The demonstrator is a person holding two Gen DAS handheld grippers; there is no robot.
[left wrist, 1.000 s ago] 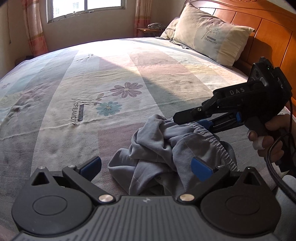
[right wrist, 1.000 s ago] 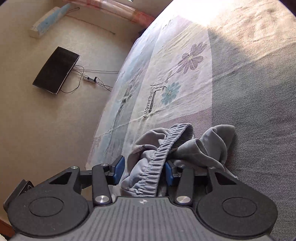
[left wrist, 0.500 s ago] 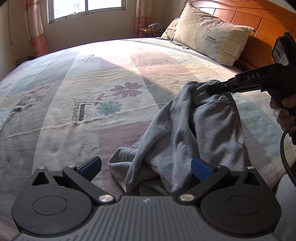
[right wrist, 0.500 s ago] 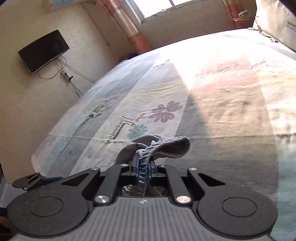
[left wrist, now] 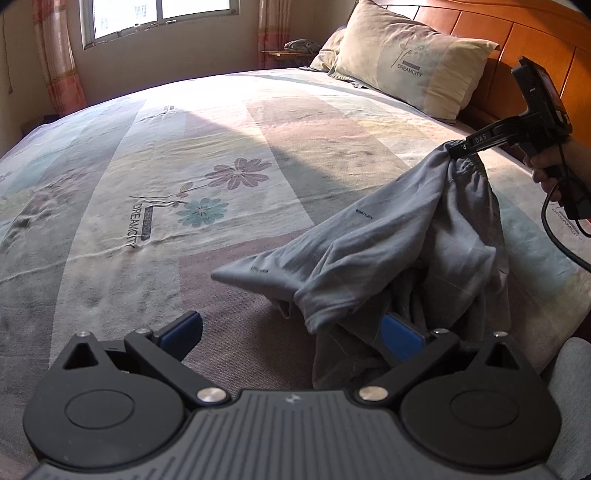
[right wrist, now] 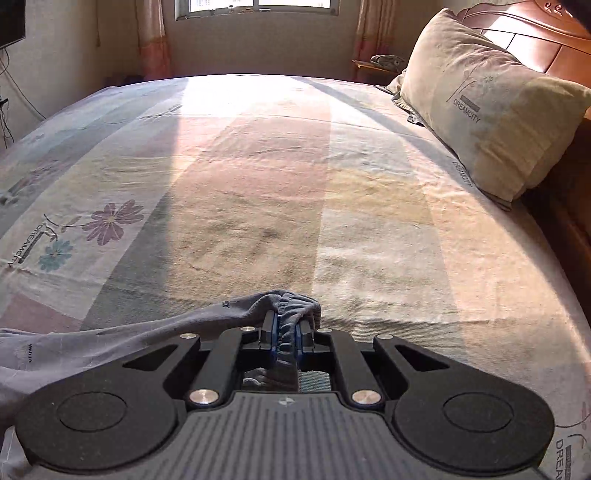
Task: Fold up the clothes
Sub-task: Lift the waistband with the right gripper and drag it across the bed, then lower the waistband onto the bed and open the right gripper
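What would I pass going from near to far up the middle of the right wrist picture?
right gripper → grey garment's waistband → striped bedsheet → window

My grey garment (left wrist: 391, 243) has a gathered elastic waistband (right wrist: 291, 321), lifted and pinched at one spot. The soft cloth drapes down from there in a tent, its lower folds crumpled on the bed (left wrist: 221, 122), well short of the pillow (left wrist: 413, 55).
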